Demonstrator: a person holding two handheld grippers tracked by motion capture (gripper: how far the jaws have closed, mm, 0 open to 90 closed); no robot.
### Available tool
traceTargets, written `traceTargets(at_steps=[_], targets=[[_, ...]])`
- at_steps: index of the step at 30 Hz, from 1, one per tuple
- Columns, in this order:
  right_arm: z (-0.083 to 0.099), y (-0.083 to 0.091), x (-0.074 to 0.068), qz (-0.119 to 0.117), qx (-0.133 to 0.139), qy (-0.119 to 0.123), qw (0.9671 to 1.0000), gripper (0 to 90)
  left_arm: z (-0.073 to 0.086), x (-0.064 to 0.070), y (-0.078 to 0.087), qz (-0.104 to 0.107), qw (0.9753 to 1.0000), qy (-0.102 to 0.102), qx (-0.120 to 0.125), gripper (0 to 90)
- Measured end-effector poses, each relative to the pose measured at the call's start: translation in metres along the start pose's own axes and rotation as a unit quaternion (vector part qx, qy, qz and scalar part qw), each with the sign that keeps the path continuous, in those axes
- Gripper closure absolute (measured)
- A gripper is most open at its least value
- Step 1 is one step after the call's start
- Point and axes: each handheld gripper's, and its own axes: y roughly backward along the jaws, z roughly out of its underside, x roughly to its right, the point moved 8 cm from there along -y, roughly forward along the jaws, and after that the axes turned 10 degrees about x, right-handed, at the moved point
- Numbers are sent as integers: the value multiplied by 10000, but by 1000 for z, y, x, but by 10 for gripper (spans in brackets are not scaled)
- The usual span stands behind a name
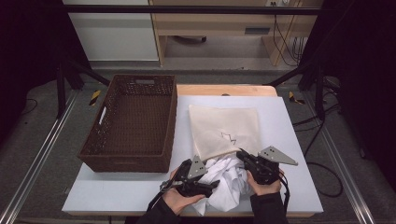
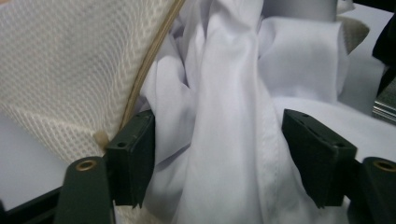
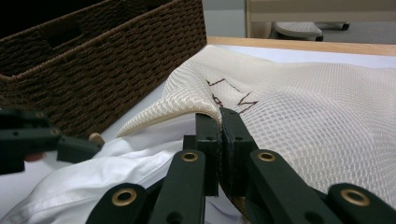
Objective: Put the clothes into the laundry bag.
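Observation:
A cream mesh laundry bag (image 1: 225, 129) lies flat on the white table, its mouth toward me. A crumpled white garment (image 1: 226, 179) sits at that mouth, partly inside it. My right gripper (image 3: 219, 122) is shut on the bag's upper edge (image 3: 187, 100) and lifts it. In the high view the right gripper (image 1: 243, 156) is at the bag's near right corner. My left gripper (image 2: 217, 161) is open, its jaws on either side of a fold of the white garment (image 2: 229, 135), with the mesh bag (image 2: 65, 70) to its left. From above, the left gripper (image 1: 212, 185) lies at the garment's left side.
A dark brown wicker basket (image 1: 135, 161) stands on the table's left half, its wall (image 3: 112, 65) close to the bag. The table's front edge (image 1: 116, 210) is just below the hands. Bare white surface (image 1: 285, 121) extends right of the bag.

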Motion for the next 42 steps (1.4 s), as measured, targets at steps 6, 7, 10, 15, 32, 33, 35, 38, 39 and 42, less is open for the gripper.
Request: traceTargets(at_steps=[6,7,10,15,32,33,35,38,39,42], targets=[[2,-2,-1,-9,-33,-18,10000,877,6,6,-6,188,9994,279,-73,665],[3,-3,-1,-12,-40,-26,10000,878,2,10,-7,258,9994,218,-70,705],[5,-4,-1,-11,-77,-61,10000,879,-7,15,-8,311,9994,158,53,759],[4,-4,-2,-27,-63,-91,9999,879,-27,24,-22,344,9992,93,181,771],[-1,0,-4,-72,-31,-69,9999,879,-19,-10,-36,-49,10000,-38,72,435],[0,0,-3,-68,-38,-70,9999,879,-19,-4,-29,128,9998,-19,118,361],[0,-1,-4,-76,-38,-74,9999,879,-18,1,-21,193,9997,-65,98,267],[-1,0,-3,-63,-36,-63,10000,879,-16,3,-10,187,9997,-98,142,231],[-1,0,-2,-51,-33,-62,10000,879,-14,4,-3,190,9996,-72,186,235],[0,0,-2,-54,-29,-67,10000,879,-4,2,11,129,9996,80,243,265]])
